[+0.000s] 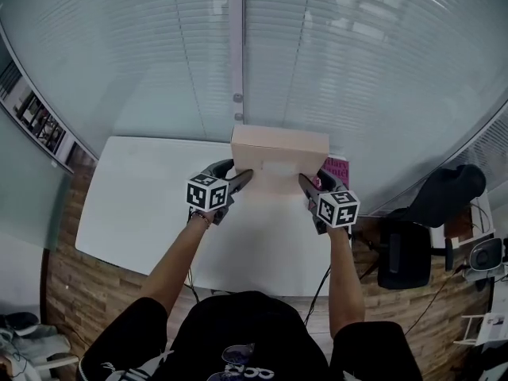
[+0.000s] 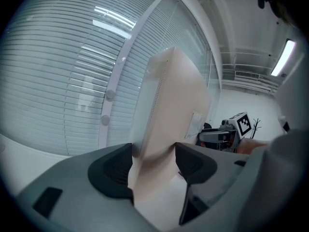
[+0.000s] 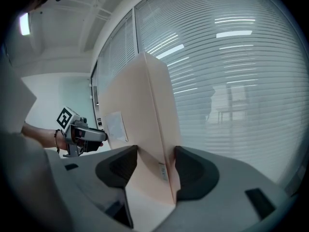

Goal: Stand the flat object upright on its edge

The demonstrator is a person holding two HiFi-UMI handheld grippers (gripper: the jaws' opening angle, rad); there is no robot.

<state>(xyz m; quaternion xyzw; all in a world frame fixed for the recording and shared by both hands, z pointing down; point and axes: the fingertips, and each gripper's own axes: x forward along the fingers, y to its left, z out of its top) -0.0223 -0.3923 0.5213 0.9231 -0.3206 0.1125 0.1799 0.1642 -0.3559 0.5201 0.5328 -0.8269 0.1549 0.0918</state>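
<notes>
Left gripper [image 1: 238, 171] and right gripper [image 1: 314, 179] each have jaws clamped on opposite ends of the upright beige box [image 1: 278, 145] over the table [image 1: 143, 205].

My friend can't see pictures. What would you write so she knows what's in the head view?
A person's left gripper and right gripper each clamp one end of a flat beige box, held upright at a white table. A pink item lies behind its right end, before a glass wall with blinds.
</notes>
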